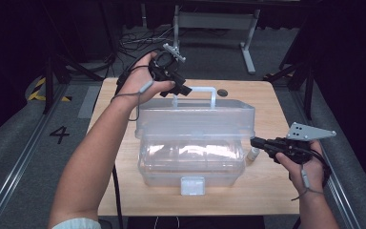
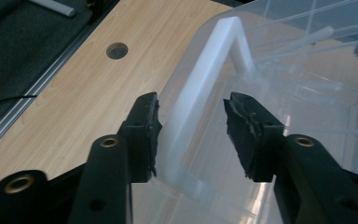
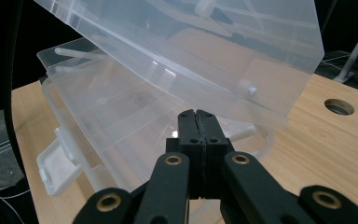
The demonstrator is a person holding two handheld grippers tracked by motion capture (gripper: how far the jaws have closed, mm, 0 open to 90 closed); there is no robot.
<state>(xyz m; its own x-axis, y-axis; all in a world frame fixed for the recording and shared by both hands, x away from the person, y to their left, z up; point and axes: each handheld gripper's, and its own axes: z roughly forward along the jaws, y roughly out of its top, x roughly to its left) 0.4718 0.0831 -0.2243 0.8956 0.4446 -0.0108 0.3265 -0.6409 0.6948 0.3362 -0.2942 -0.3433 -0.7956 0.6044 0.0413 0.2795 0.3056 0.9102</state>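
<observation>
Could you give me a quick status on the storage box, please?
Left hand-held gripper open astride lid handle. Right hand-held gripper shut beside clear box. Lid raised.

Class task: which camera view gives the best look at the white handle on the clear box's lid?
The left gripper view: the white handle runs large and sharp between the open jaws of the left gripper, which do not touch it. The high view shows it small, behind the lid. The right gripper view gives no clear sight of it.

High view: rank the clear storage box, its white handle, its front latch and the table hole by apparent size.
1. Clear storage box
2. White handle
3. Front latch
4. Table hole
The hole lies farther from the camera, so its small look is partly distance.
</observation>
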